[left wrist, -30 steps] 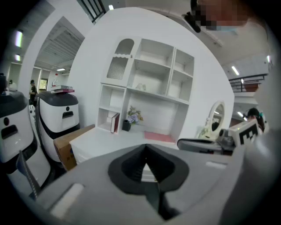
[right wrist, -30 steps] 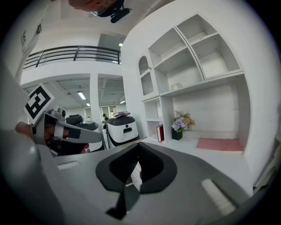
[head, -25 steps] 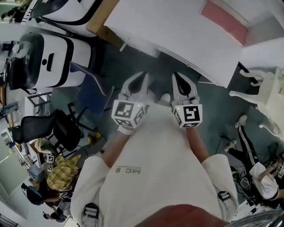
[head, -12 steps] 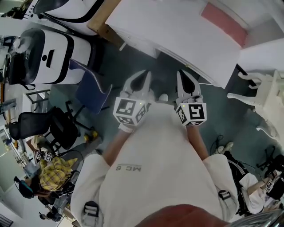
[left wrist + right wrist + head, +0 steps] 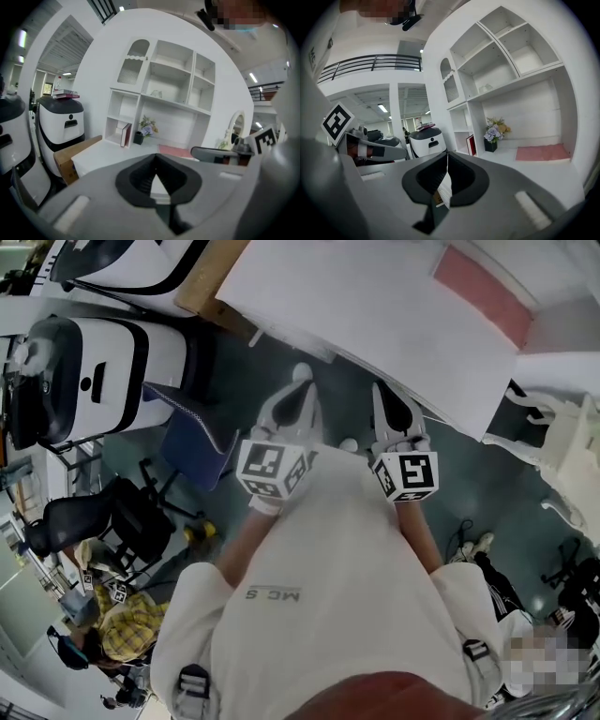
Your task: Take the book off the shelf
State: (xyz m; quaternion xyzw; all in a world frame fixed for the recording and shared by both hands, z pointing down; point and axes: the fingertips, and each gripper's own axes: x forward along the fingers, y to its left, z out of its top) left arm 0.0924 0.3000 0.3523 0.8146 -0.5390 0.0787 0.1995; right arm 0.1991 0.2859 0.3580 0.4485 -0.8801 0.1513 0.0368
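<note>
The book (image 5: 125, 135) stands nearly upright in the lower-left cubby of the shelf (image 5: 193, 79), well ahead across the white desk (image 5: 103, 157). Our 2 tongs, left gripper (image 5: 156, 156) and right gripper (image 5: 447, 154), are pinched together, empty; we judge the left nearer to it.

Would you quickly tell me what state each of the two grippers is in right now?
Left gripper: closed, holding nothing.
Right gripper: closed, holding nothing.
</note>
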